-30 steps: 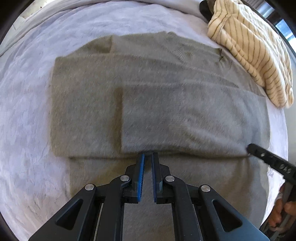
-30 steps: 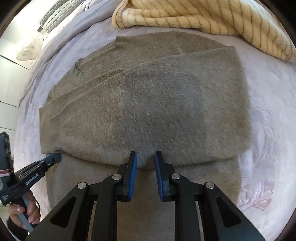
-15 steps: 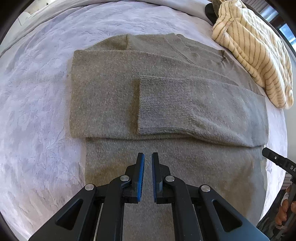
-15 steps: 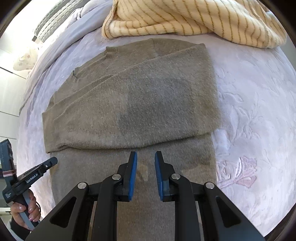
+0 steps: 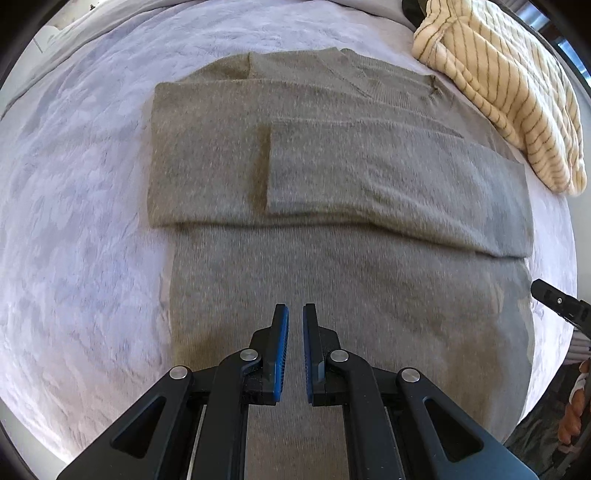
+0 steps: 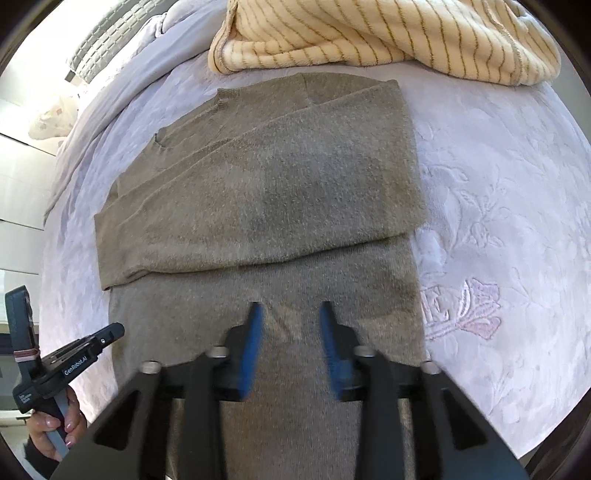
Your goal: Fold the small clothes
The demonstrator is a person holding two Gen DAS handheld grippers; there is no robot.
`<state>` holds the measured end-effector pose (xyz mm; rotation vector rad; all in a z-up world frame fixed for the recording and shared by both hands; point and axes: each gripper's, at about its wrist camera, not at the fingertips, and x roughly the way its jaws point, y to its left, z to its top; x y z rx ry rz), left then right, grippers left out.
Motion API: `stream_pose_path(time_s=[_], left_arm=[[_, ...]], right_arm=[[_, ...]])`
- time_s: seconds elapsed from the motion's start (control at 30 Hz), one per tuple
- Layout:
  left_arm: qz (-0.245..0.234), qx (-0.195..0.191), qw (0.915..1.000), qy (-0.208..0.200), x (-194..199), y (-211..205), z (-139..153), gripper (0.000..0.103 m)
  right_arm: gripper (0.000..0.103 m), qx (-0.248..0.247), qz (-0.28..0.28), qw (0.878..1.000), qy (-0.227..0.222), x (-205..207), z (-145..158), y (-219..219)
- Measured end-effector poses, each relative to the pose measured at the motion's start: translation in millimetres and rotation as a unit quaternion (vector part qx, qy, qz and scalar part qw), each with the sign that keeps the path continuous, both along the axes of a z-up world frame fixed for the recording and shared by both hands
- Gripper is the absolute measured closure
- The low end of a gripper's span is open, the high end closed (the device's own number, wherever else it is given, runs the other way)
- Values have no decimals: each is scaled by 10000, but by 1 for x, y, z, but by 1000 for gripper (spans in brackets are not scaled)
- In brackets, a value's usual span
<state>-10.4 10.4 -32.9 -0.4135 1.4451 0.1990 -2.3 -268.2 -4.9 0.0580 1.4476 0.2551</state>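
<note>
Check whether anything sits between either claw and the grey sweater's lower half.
Nothing visible does. Both the left claw and right claw hang directly over the sweater, nothing between them. The striped blanket lies beyond the collar end, clear of it.

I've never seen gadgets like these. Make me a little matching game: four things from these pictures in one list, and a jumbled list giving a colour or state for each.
Things:
1. sweater
2. blanket
3. left claw
4. right claw

States:
A. cream with thin dark stripes, bunched at the far edge of the bedspread
B. jaws nearly together, nothing between them
C. grey-brown, lying flat with its sleeves folded across the chest
D. jaws opening, blurred, nothing between them

Pairs: 1-C, 2-A, 3-B, 4-D
</note>
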Motion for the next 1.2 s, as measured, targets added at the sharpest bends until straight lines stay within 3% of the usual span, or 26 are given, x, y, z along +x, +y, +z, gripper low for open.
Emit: stream_pose_path(time_s=[0.03,0.17,0.2,0.23,0.27,0.33,0.5,0.53,0.63,0.73,0.83,1.03,1.2], left_arm=[[7,-30,10000,50,-2,0,-1,95],[-23,-63,9998,202,-9,-3,-3,95],[-23,-43,9997,234,-11,-4,-3,88],[-18,-53,9997,248,-12,-4,-2,48],[19,-55,9997,251,-16,-3,0,2],[127,63,9999,68,-24,-2,10,1],[28,93,9999,135,-35,-7,9,1],[30,100,9999,128,-36,-8,8,1],[45,168,9998,101,-40,-5,11,1],[32,239,9997,98,-45,-4,12,1],[-13,274,9996,84,-48,0,16,1],[-229,457,9986,103,-41,-7,22,1],[-333,358,9984,290,-49,-4,16,1]], right_arm=[[51,-10,2,10000,-28,-1,2,-1],[51,-2,-16,10000,-5,-5,4,-3],[51,1,-26,10000,4,-5,5,-4],[50,7,-45,10000,16,-6,5,-5],[50,10,-56,10000,24,-6,5,-6],[49,12,-76,10000,33,-7,6,-7],[47,23,-69,10000,68,-9,7,-7],[44,32,-47,10000,64,-10,8,-7],[20,86,67,9999,64,-13,12,-3],[15,90,194,9997,-119,-19,20,1],[14,160,156,9994,-255,-21,26,1],[14,354,94,9993,-30,-25,22,-2],[14,396,47,9992,99,-31,19,-7]])
